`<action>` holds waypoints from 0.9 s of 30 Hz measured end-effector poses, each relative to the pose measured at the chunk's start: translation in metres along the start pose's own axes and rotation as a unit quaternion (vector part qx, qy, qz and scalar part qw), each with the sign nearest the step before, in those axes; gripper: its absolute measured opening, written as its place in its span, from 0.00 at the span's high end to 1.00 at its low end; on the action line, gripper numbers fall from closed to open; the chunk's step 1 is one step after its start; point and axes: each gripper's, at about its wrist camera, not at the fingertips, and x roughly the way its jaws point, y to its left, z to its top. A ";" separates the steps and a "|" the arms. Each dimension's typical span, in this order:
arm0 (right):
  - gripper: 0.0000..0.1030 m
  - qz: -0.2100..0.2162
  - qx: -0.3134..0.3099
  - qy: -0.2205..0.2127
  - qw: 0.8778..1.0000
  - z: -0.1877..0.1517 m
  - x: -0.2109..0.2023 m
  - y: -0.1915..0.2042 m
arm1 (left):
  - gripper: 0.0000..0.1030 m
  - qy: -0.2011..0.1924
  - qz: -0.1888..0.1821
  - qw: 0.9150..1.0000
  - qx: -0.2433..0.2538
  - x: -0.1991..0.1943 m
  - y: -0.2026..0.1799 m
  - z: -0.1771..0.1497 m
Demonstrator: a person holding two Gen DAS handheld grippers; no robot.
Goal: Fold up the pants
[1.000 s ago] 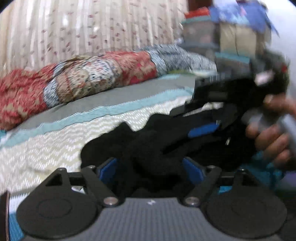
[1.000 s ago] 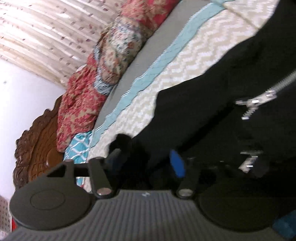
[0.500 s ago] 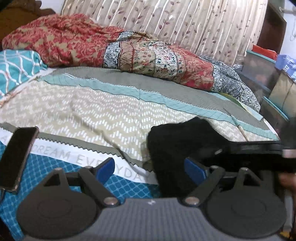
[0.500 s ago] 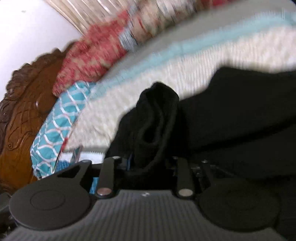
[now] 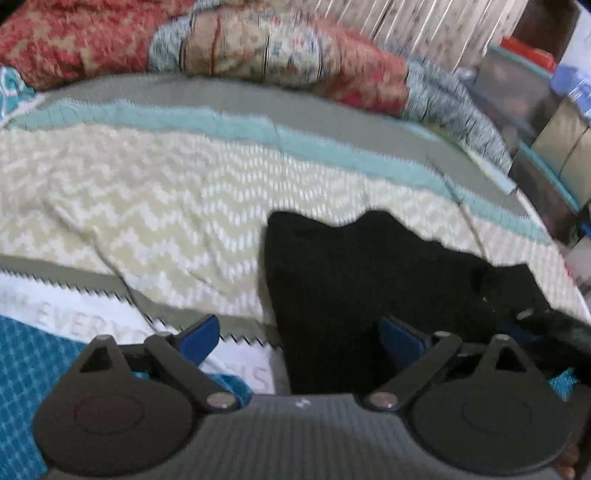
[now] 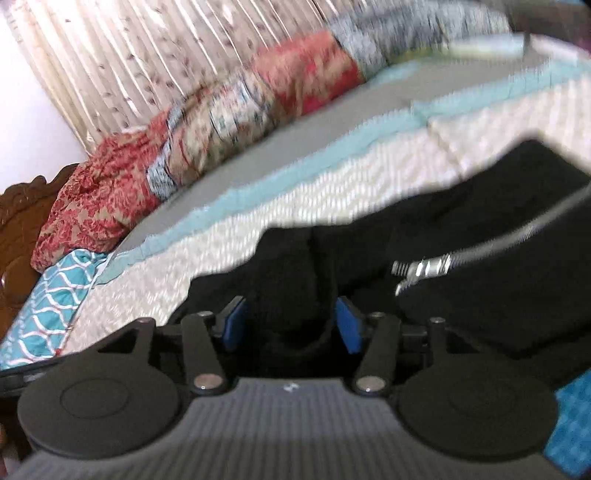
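Across the bed lay a bedspread (image 5: 155, 199) in cream zigzag, banded with grey and pale teal, and its near end was blue check with white lettering. Along the far edge a red floral quilt (image 5: 258, 48) sat bunched up. Behind it hung a pleated, leaf-print curtain (image 6: 147, 62). At the left stood a carved wooden headboard (image 6: 22, 221), with a teal lattice pillow (image 6: 55, 299) beside it.

Left wrist camera: low over bedspread (image 5: 155, 206), close, looking down across black pants (image 5: 362, 288) toward curtain (image 5: 436, 26). Right wrist camera: closer on pants (image 6: 461, 295), tilted. Both share pants, bedspread (image 6: 229, 266), patterned quilt (image 5: 258, 48).
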 end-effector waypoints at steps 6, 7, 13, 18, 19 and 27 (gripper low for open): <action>0.48 0.048 -0.065 -0.052 0.995 0.006 -0.013 0.024 | 0.06 0.060 0.038 0.997 -0.008 0.029 -0.005 -0.011; 0.48 0.054 -0.067 -0.039 0.996 0.005 -0.006 0.025 | 0.06 0.066 0.045 0.997 -0.005 0.034 -0.006 -0.013; 0.53 0.058 0.036 0.072 0.995 -0.023 0.049 -0.025 | 0.02 0.065 0.081 0.994 0.031 0.041 -0.014 -0.022; 0.52 0.074 0.055 0.070 0.993 -0.008 0.035 -0.031 | 0.02 0.069 0.093 0.993 0.030 0.038 -0.018 -0.021; 0.50 0.078 0.062 0.057 0.993 -0.005 0.029 -0.035 | 0.02 0.069 0.095 0.993 0.031 0.037 -0.019 -0.021; 0.45 0.017 0.130 -0.051 0.990 0.004 -0.051 -0.111 | 0.02 0.069 0.115 0.990 0.041 0.037 -0.023 -0.021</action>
